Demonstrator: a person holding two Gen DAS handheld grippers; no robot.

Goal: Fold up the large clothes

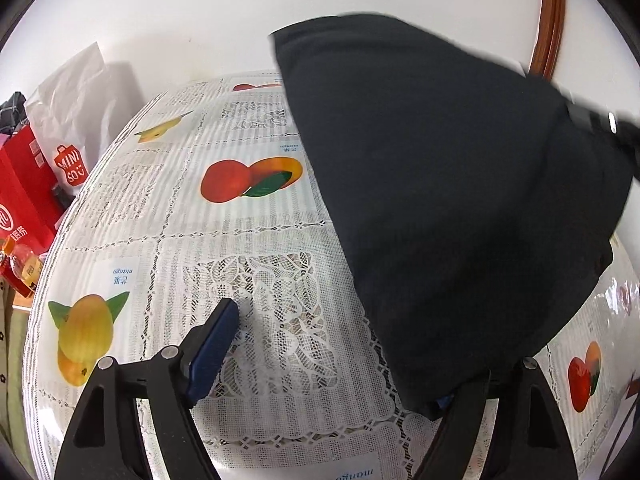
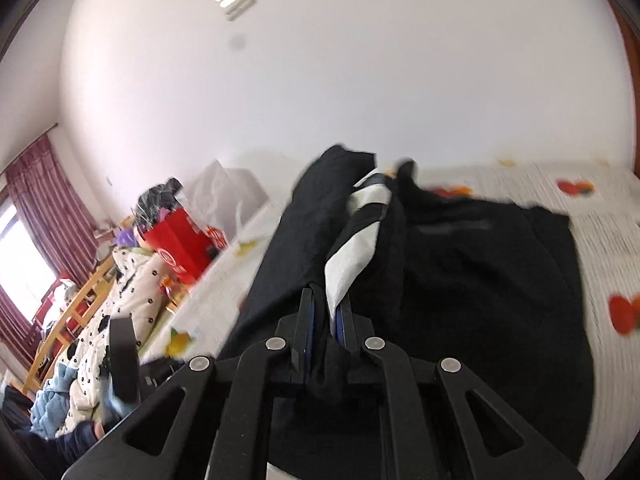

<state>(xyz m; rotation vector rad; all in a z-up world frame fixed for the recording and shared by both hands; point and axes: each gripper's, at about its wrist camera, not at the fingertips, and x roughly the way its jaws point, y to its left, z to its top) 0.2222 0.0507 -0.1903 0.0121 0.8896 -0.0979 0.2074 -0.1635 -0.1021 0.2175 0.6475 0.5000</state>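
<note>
1. Right gripper (image 2: 325,312): jaws pinched together on a fold of the black garment (image 2: 480,280), with a white panel (image 2: 354,248) of the cloth rising just ahead of the fingertips.
2. Left gripper (image 1: 332,354): jaws spread wide, nothing pressed between them; one blue-padded finger (image 1: 214,348) stands clear over the tablecloth (image 1: 248,240), the other is hidden under the garment's near edge.
3. Garment position: spread on the fruit-print tablecloth, with a lifted part stretched from the right gripper away toward the wall (blurred).
4. Pose: both grippers tilt downward toward the table.
5. Long axis: the raised strip runs straight away from the right gripper.
</note>
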